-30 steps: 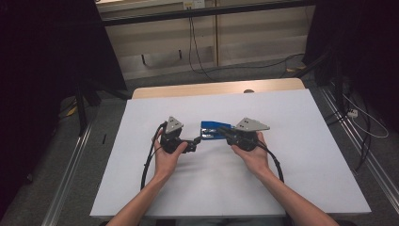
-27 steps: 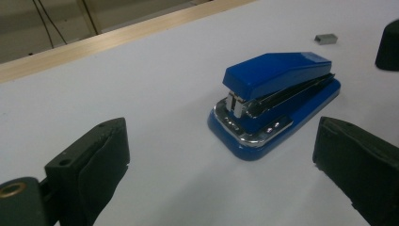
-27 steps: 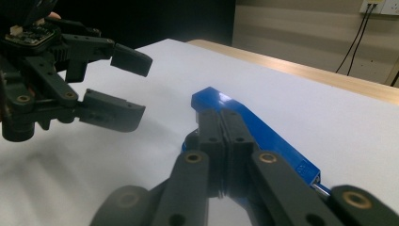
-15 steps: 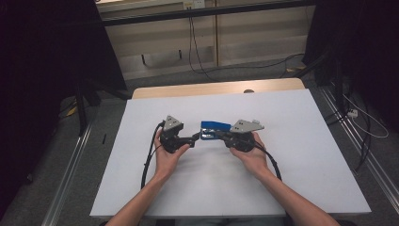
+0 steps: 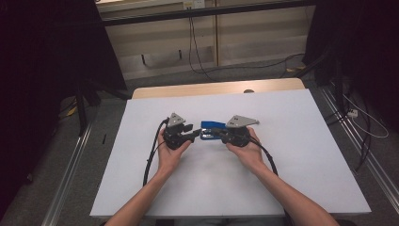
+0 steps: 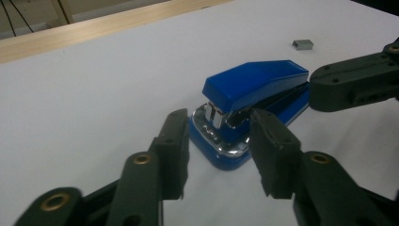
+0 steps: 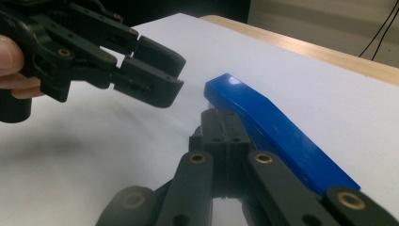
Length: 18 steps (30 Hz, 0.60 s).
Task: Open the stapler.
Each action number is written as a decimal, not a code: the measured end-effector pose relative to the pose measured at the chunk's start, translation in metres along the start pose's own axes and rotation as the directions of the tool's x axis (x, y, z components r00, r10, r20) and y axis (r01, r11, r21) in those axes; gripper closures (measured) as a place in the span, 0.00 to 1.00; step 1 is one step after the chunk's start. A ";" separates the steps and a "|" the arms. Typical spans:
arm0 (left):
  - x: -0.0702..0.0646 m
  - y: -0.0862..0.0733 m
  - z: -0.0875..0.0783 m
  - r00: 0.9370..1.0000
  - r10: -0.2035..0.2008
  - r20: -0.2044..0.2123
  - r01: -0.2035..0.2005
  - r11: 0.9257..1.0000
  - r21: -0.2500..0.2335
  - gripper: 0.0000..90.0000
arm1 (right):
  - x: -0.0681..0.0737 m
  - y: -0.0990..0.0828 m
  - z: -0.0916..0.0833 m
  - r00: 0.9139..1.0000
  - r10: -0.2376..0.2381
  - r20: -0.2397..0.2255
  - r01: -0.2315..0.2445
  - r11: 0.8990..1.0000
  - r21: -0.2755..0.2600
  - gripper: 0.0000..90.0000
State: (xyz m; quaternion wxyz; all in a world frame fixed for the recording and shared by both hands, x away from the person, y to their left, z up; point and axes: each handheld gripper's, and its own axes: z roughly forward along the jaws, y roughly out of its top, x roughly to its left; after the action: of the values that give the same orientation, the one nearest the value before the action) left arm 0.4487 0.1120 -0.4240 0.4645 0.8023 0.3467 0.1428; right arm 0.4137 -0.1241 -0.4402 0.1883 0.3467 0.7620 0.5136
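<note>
High view has the blue stapler [image 5: 210,131] lying near the middle of the white bench [image 5: 291,155], its long side running across between the two hands. From the left gripper view its chrome front end [image 6: 221,132] faces the left claw [image 5: 191,134], whose two black jaws stand apart with a clear gap, one on each side of that end and not touching it. A small block of staples [image 6: 302,44] lies by itself on the bench beyond the stapler, well apart from it. The right claw [image 7: 226,127] comes in from the stapler's other end; in the right gripper view its jaws are drawn together flat against each other, lying low alongside the blue top cover, and I cannot tell whether anything is pinched between them. The person's left hand [image 5: 170,155] and right hand [image 5: 248,151] wrap the gripper bodies from below, with grey three-cornered plates on top and black cables trailing back toward the near edge. A strip of bare wood [image 5: 216,88] shows along the bench's far edge.
</note>
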 end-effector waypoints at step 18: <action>0.010 0.000 0.014 1.000 0.000 0.002 0.000 0.999 0.042 1.00 | 0.001 0.001 0.025 0.999 0.010 -0.038 -0.006 0.996 0.085 1.00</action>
State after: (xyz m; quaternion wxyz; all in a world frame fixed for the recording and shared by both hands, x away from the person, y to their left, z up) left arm 0.4639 0.1100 -0.4327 0.4479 0.8121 0.3489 0.1345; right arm 0.4290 -0.1068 -0.4495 0.1565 0.3474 0.7853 0.4879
